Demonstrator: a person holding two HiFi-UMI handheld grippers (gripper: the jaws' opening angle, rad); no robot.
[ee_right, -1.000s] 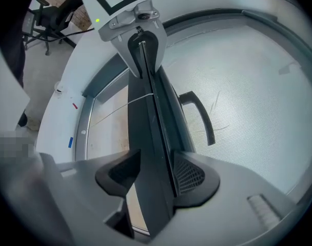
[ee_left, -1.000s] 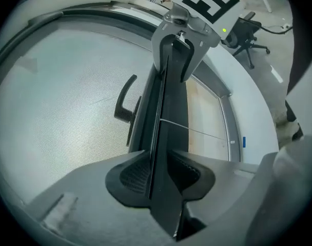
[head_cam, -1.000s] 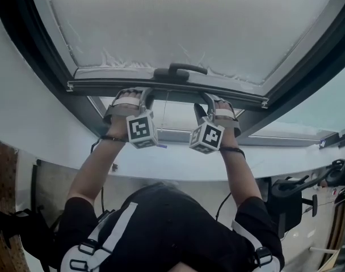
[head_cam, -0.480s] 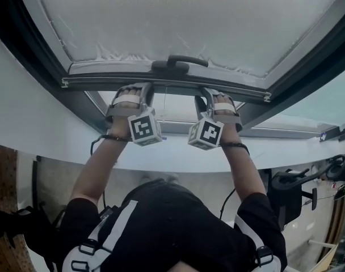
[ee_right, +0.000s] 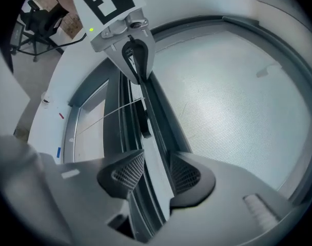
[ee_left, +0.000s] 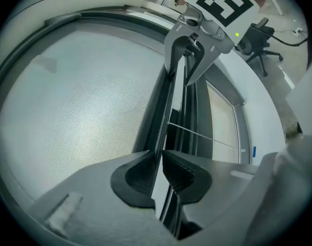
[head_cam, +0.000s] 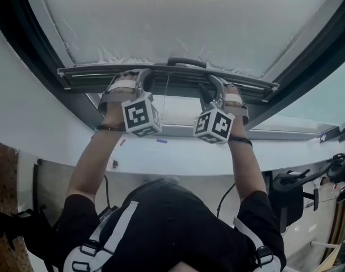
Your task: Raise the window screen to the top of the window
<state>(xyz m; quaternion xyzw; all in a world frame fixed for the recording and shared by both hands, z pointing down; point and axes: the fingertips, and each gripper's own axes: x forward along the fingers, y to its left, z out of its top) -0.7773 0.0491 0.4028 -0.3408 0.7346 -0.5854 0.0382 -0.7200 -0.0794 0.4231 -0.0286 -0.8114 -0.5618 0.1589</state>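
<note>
The window screen (head_cam: 178, 21) is pale mesh in a dark frame. Its grey bottom bar (head_cam: 161, 75) runs across the head view, with a dark handle (head_cam: 186, 62) at mid-length. My left gripper (head_cam: 139, 81) is shut on the bar's thin lip (ee_left: 169, 132), left of the handle; in the left gripper view the jaws (ee_left: 161, 170) pinch it. My right gripper (head_cam: 215, 86) straddles the bar (ee_right: 156, 163) right of the handle. Its jaws (ee_right: 151, 176) are closing, with the bar between them and a small gap at the left pad (ee_right: 126, 174).
The dark window frame (head_cam: 30, 55) surrounds the screen, and below the bar lies open glass with a thin cord (ee_left: 202, 136) across it. A white sill (head_cam: 178, 154) runs under my arms. An office chair (head_cam: 289, 188) stands at the lower right.
The bottom bar has risen, and both grippers have gone up with it. The handle now sits closer to the grippers. The right gripper's jaws have narrowed.
</note>
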